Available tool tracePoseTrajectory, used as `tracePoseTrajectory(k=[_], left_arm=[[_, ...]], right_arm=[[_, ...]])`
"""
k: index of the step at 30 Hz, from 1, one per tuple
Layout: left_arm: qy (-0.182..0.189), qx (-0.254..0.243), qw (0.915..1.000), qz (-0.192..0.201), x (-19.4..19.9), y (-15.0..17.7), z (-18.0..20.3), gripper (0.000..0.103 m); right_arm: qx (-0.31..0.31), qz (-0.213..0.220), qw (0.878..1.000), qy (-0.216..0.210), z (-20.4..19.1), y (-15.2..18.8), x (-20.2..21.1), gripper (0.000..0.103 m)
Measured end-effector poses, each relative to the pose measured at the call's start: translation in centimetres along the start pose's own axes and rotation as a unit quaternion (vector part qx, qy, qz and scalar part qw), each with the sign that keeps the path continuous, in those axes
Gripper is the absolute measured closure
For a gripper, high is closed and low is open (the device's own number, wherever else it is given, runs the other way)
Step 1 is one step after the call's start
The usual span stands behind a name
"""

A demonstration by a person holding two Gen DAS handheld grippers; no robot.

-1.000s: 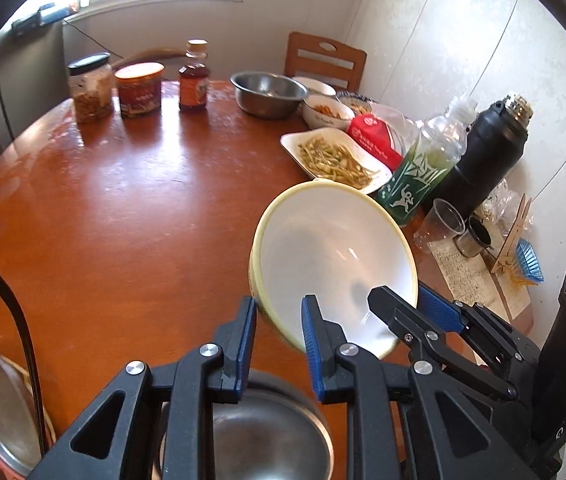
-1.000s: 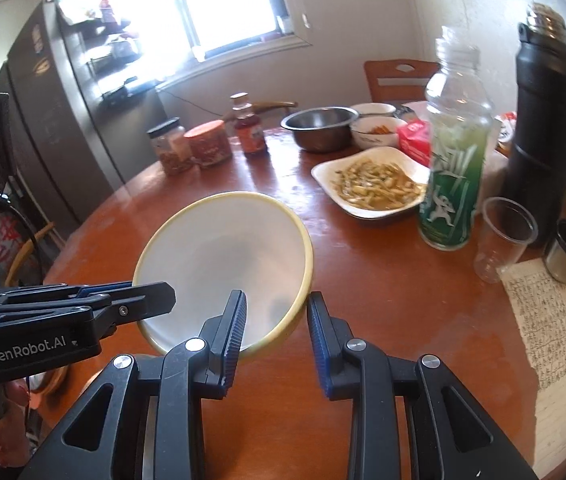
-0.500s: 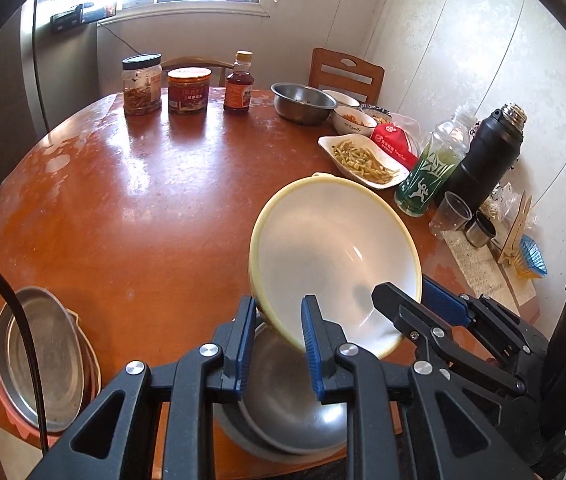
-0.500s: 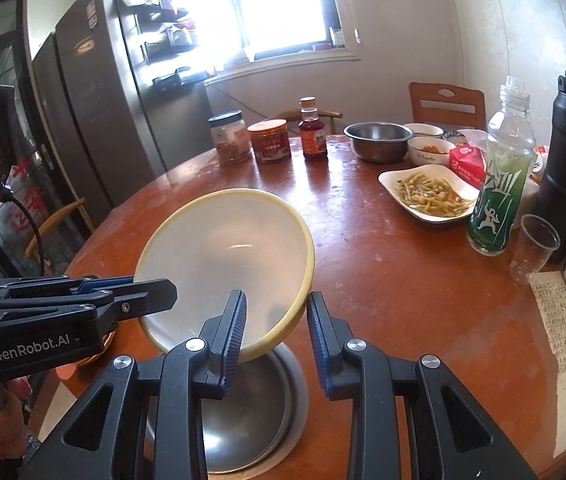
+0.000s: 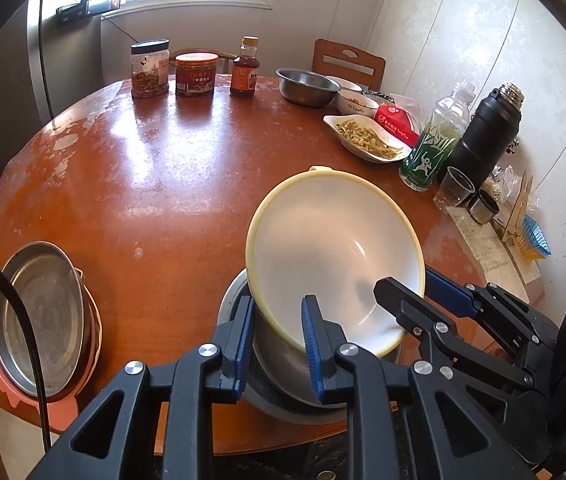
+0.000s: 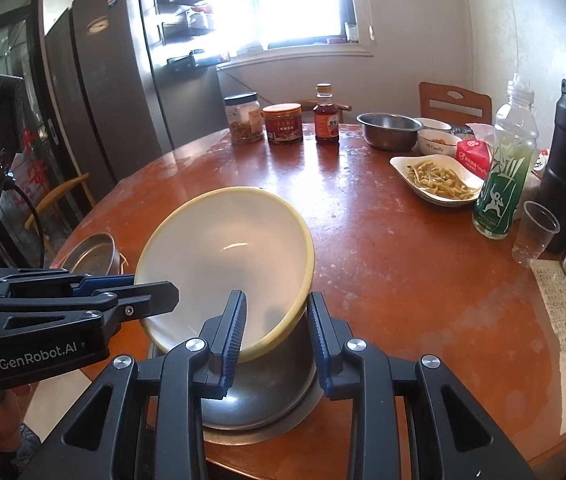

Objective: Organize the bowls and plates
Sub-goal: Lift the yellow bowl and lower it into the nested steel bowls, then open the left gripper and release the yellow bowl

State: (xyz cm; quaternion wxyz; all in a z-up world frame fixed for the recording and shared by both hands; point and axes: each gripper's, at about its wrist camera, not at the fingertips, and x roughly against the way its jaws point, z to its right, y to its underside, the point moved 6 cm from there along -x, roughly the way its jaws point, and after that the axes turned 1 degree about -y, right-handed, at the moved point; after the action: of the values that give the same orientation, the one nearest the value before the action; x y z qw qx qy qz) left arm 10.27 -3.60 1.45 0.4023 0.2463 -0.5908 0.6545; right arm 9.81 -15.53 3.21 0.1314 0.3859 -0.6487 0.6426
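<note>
Grippers, left [image 5: 277,338] and right [image 6: 277,334], each clamp the rim of the yellow bowl [image 5: 333,260]. It's tilted over the steel bowl [image 6: 259,392], probably so it nests in.

"GenRobot.AI" on the left tongs [image 6: 151,294], "Family" on a small white bowl [image 6: 437,142]

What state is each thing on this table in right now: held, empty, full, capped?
Yellow-rimmed bowl: empty, tilted, held at its rim.
Left gripper: shut on the bowl's rim.
Right gripper: shut on the bowl's rim.
Steel bowl underneath: upright, empty.
Far steel bowl: upright.
White dish: holds food.
Green bottle: capped, upright.
Plastic cup: empty.
Black flask: upright.
</note>
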Motion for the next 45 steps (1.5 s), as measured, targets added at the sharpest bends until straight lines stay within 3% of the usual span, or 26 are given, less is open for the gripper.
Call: tracePoseTrajectory(k=[30,45], left_arm=[[-0.018,-0.04,0.9989,-0.012,-1.8,1.8,0.8,0.079],[-0.007,-0.031,0.9992,-0.024,-1.5,2.2,0.2,0.079]], right_arm=[[0.046,-0.016,0.998,0.029,-0.3,1.9,-0.9,0.071],[0.037,-0.024,0.999,0.013,-0.2,2.4,-1.1,0.067]])
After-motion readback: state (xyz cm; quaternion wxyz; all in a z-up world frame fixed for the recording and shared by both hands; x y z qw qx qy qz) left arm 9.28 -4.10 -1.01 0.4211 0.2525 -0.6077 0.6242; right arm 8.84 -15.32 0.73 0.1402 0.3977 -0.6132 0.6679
